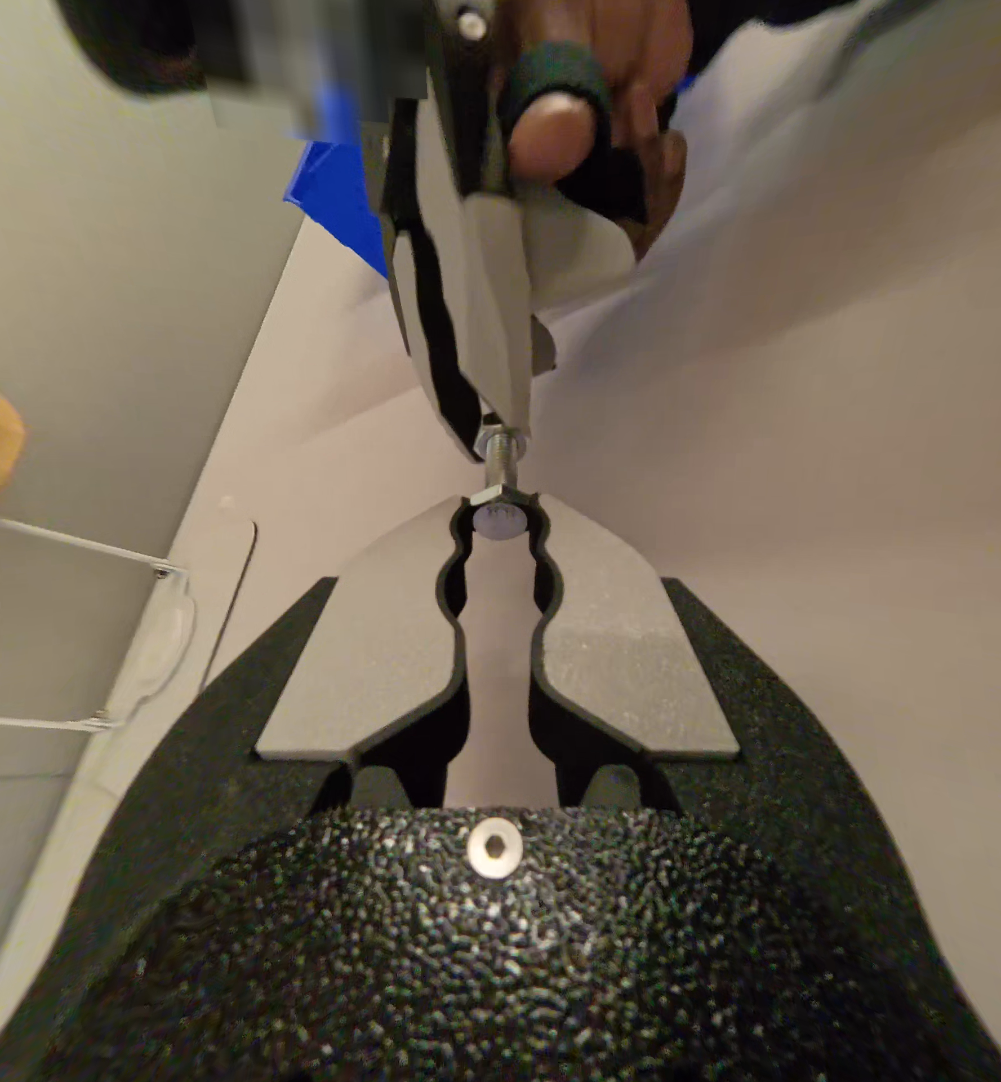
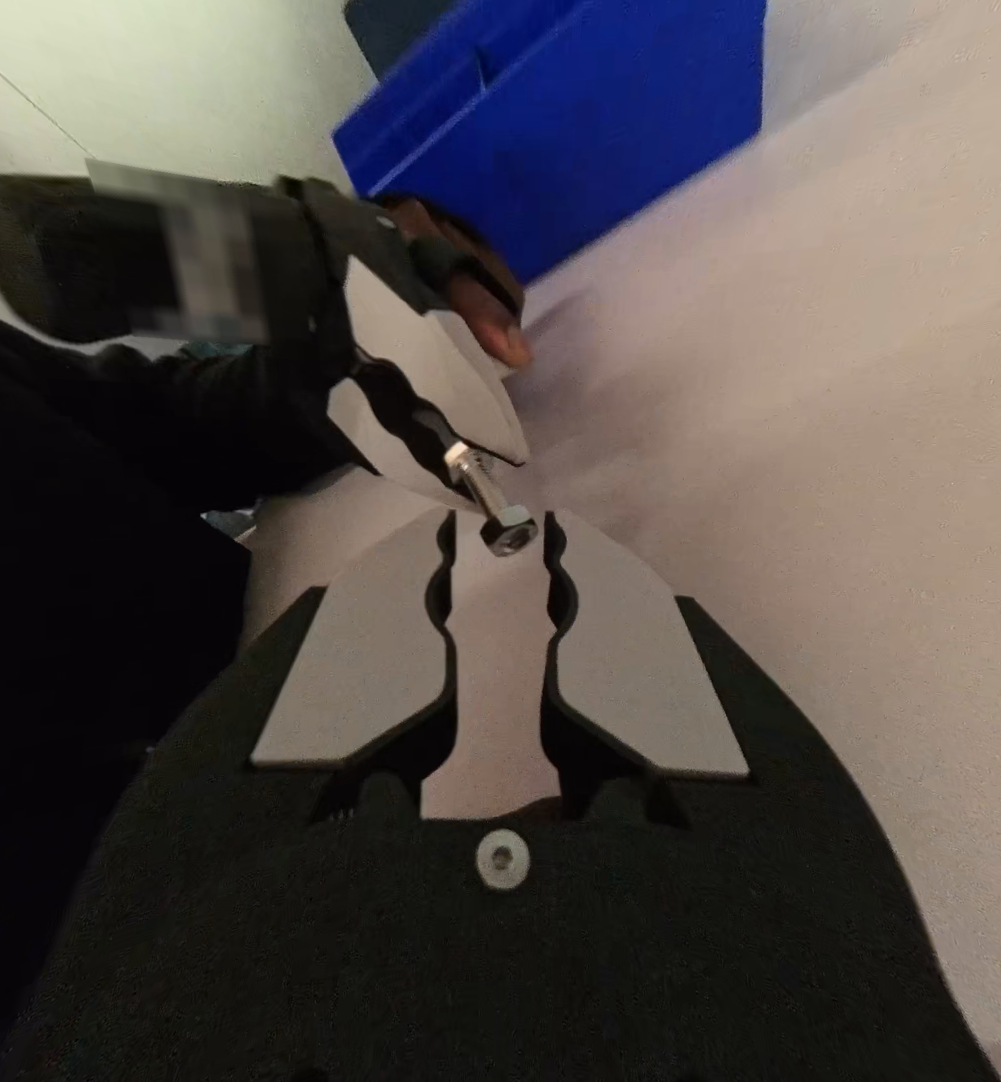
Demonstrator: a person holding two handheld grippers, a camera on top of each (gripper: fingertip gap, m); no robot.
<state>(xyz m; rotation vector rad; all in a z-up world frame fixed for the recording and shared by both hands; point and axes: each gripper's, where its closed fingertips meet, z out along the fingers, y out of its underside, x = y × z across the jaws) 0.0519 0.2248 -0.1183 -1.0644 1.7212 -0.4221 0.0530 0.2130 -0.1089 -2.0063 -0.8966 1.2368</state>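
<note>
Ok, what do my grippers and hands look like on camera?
The left gripper and right gripper match: a rough black body with a silver screw at its middle, and two flat pale grey fingers with wavy black inner edges, narrowing to the tips. The right hand and left hand wear black fingerless gloves; the left arm has a black sleeve.

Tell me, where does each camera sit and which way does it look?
Left wrist view: sits on the left gripper, looking along its own fingers at the bolt they pinch, with the right gripper and the hand holding it beyond.
Right wrist view: sits on the right gripper, looking along its open fingers at the nut, the left gripper and a dark sleeve.
Shared: bolt, both grippers, blue bin, white table.
</note>
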